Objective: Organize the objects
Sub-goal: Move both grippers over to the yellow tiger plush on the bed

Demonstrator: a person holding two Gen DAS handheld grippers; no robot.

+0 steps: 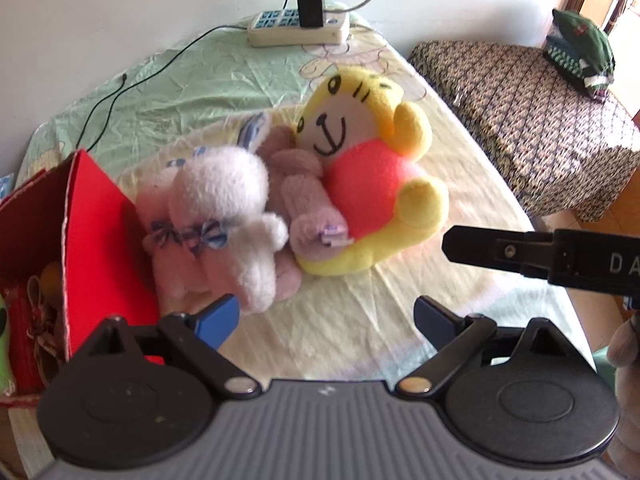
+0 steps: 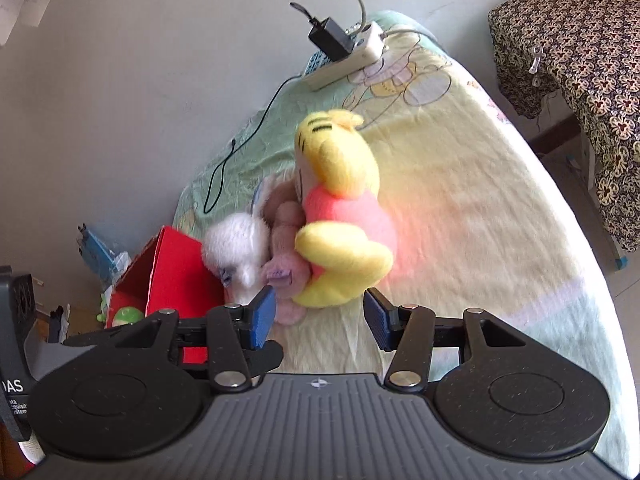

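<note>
Three soft toys lie bunched together on the bed sheet (image 1: pixel 360 320). A white rabbit (image 1: pixel 224 216) with blue bows leans against an open red box (image 1: pixel 96 232). A pinkish plush (image 1: pixel 304 200) lies between it and a yellow tiger (image 1: pixel 372 160) in a red shirt. My left gripper (image 1: pixel 326 316) stands open just short of the rabbit, holding nothing. In the right wrist view my right gripper (image 2: pixel 320 316) is open and empty, close in front of the yellow tiger (image 2: pixel 340 208) and the pinkish plush (image 2: pixel 284 224). The rabbit (image 2: pixel 240 240) touches the red box (image 2: pixel 172 280).
A power strip (image 1: pixel 298 28) with a black charger and cables lies at the bed's far end by the wall. A patterned-cloth table (image 1: pixel 520 120) with a green cloth item (image 1: pixel 580 52) stands to the right. A green toy (image 2: pixel 128 314) sits in the box.
</note>
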